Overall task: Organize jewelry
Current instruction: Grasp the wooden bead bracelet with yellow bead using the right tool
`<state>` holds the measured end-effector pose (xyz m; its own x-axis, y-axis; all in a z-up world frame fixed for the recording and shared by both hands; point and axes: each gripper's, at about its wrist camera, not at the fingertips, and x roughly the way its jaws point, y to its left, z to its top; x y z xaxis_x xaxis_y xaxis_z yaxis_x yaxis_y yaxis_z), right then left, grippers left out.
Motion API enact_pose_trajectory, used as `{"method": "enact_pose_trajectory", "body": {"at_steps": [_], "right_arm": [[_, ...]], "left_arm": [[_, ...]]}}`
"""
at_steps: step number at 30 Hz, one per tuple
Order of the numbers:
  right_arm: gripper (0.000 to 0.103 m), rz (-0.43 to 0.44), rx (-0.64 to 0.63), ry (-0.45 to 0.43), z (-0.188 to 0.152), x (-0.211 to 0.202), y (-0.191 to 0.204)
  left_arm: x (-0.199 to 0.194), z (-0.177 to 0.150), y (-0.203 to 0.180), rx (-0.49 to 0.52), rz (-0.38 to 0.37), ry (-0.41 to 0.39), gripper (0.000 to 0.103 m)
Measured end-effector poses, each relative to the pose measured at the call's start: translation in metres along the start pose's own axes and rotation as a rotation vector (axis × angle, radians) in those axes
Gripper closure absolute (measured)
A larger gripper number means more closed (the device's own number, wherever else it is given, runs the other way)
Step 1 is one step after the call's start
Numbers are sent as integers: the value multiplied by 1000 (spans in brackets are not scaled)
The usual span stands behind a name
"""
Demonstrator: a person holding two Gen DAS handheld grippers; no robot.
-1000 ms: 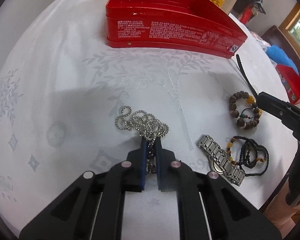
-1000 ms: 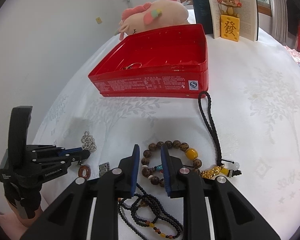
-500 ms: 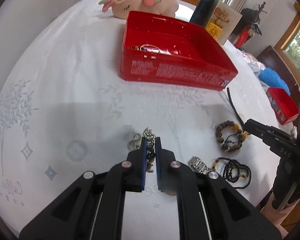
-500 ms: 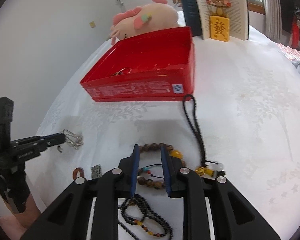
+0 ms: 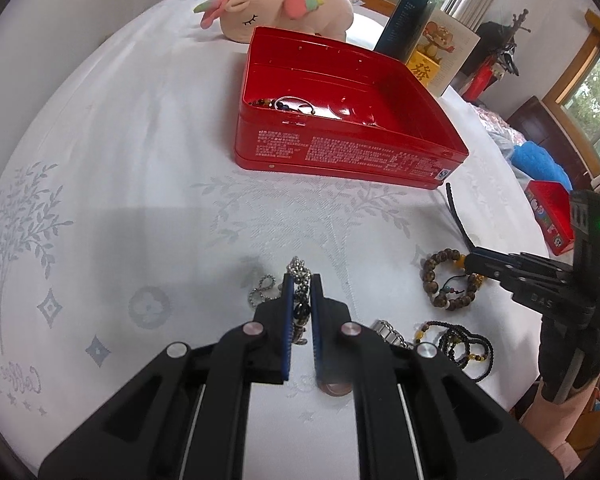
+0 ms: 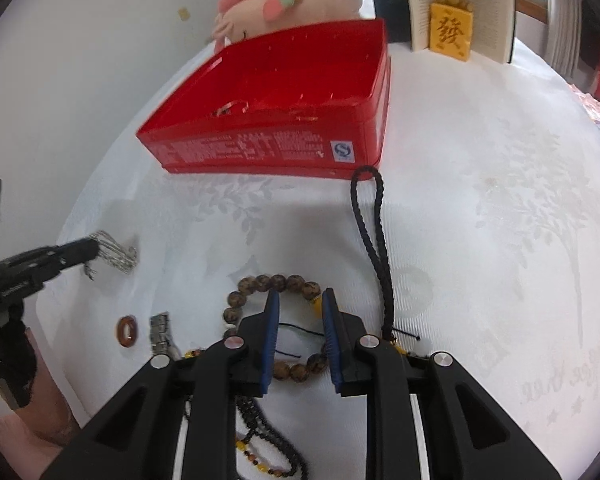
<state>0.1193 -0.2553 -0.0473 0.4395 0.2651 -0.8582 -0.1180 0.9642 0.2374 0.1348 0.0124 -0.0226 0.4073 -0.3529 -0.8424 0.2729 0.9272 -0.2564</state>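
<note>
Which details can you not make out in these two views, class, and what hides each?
- Metal watch band: left wrist view, mostly behind the left tool.
- Black bead strand: right wrist view, under the right tool and cut by the edge.
- Red tin contents: right wrist view, blurred, behind its wall.

A silver ball-chain necklace (image 5: pixel 298 280) hangs bunched, lifted partly off the white cloth, one loop trailing to its left. Near it on the cloth lie a brown wooden bead bracelet (image 6: pixel 276 284) with an amber bead, a metal watch band (image 6: pixel 160 330), a small brown ring (image 6: pixel 127 331) and black beaded strands (image 5: pixel 466 346). The open red tin (image 5: pixel 340 136) beyond already holds a few pieces.
</note>
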Motion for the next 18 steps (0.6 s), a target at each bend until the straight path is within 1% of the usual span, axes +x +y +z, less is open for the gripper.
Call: {"method": "enact_pose_trajectory", "body": {"at_steps": [3, 11, 14, 15, 16, 18], "right_arm": [[81, -17, -12, 12, 0, 5, 0], [79, -21, -56, 35, -7, 10, 7], [79, -28, -67, 70, -7, 20, 7], [72, -17, -83, 71, -8, 21, 9], [69, -12, -90, 67, -8, 21, 10], [71, -26, -94, 60, -8, 22, 12]], "left_arm": [[1, 0, 0, 3, -1, 4, 97], [8, 3, -2, 8, -10, 17, 97], [9, 3, -3, 9, -11, 18, 97], [9, 2, -4, 10, -11, 18, 97], [9, 3, -4, 11, -11, 19, 97], [10, 3, -4, 12, -9, 22, 97]]}}
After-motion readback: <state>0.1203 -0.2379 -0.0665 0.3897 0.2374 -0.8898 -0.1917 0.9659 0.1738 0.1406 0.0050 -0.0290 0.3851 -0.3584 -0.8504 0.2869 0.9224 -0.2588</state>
